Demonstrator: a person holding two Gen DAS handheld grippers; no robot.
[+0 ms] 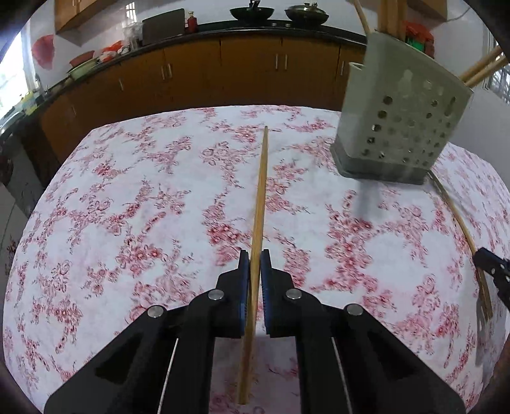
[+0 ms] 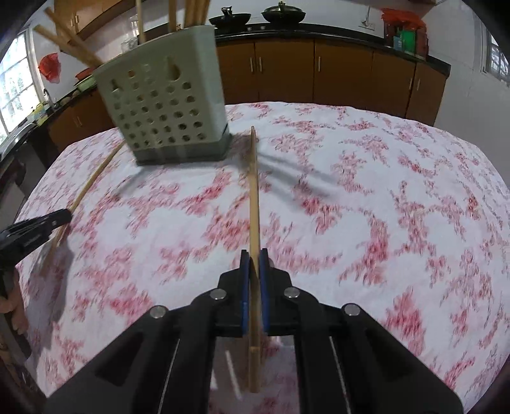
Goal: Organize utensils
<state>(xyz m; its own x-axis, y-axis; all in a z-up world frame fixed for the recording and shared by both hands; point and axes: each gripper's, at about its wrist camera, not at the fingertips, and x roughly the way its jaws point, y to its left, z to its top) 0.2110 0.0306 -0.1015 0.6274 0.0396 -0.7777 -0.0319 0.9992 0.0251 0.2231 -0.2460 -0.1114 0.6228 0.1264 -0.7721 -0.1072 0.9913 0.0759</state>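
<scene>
My left gripper [image 1: 254,266] is shut on a bamboo chopstick [image 1: 260,203] that points forward over the floral tablecloth. My right gripper [image 2: 254,266] is shut on another bamboo chopstick [image 2: 253,197], its tip near the base of the perforated grey utensil holder [image 2: 165,105]. The holder [image 1: 398,117] stands at the far right in the left wrist view, with several chopsticks [image 2: 188,14] upright in it. Each gripper shows at the edge of the other's view: the right gripper [image 1: 492,270] with its chopstick [image 1: 459,219], and the left gripper [image 2: 35,231] with its chopstick [image 2: 86,188].
The table [image 1: 127,191] is covered by a white cloth with red flowers. Behind it runs a dark kitchen counter with brown cabinets [image 1: 248,67], pans [image 1: 251,12] and jars. A window [image 2: 16,86] is at the left.
</scene>
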